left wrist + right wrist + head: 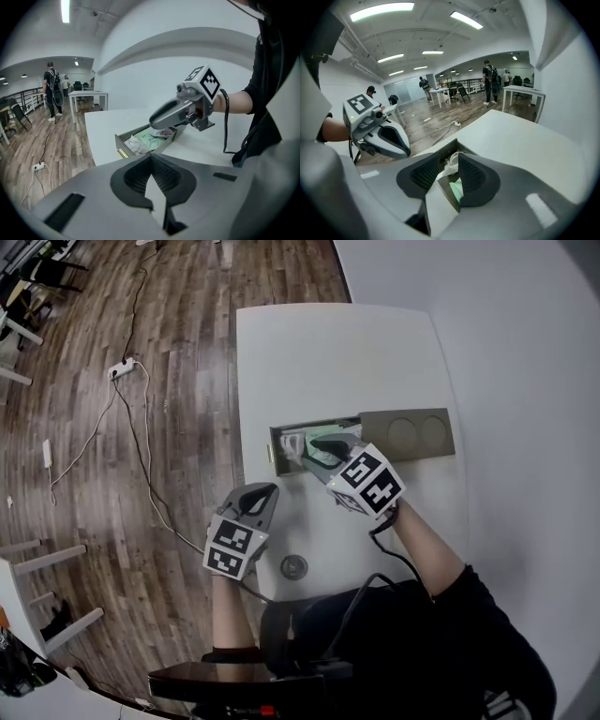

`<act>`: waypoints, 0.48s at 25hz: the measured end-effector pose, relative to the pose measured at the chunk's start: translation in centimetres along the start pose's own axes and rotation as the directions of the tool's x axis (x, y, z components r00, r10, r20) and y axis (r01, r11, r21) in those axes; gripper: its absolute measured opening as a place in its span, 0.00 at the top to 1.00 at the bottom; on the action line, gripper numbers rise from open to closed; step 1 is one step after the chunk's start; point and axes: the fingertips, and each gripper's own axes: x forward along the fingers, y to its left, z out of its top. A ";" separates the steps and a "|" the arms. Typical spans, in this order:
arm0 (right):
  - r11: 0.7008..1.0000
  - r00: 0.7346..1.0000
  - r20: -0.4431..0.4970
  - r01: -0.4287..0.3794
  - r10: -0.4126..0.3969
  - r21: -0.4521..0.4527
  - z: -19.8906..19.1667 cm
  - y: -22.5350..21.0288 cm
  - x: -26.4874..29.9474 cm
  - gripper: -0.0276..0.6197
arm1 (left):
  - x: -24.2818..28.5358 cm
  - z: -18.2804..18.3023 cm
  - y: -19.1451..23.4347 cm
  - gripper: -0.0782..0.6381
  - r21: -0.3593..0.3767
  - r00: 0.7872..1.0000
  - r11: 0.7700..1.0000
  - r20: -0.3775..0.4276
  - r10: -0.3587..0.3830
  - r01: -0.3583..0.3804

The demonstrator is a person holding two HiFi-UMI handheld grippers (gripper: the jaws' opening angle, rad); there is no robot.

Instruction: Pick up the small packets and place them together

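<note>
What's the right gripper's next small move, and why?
Probably ease the right gripper down into the tray, onto the packets: its jaws stand open just above them, pinching nothing yet. The left gripper is shut and empty, off to the side.

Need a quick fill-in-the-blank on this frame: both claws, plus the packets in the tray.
The left claw is ___ and empty. The right claw hangs over the grey recessed tray with its jaws ___. The pale green and white small packets lie in that tray, which is set into the ___ table.
Missing words: shut; open; white.
</note>
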 end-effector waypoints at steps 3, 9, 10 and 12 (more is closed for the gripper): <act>0.996 0.992 -0.127 0.001 -0.011 -0.084 -0.4 -0.1 2.6 0.81 | -0.1 -0.6 -2.1 0.89 -0.071 0.999 0.997 0.037 0.012 -0.010; 0.990 0.963 -0.262 0.030 -0.065 -0.138 -1.7 0.3 5.9 0.81 | -0.6 -2.2 -4.2 0.89 -0.126 0.998 0.992 0.053 -0.014 0.021; 0.990 0.958 -0.280 0.030 -0.069 -0.139 -2.0 0.4 6.3 0.81 | -0.6 -2.1 -4.3 0.89 -0.124 0.998 0.992 0.055 -0.018 0.025; 0.989 0.950 -0.303 0.036 -0.078 -0.142 -2.4 0.3 6.8 0.81 | -0.6 -2.0 -4.3 0.89 -0.120 0.998 0.992 0.062 -0.022 0.030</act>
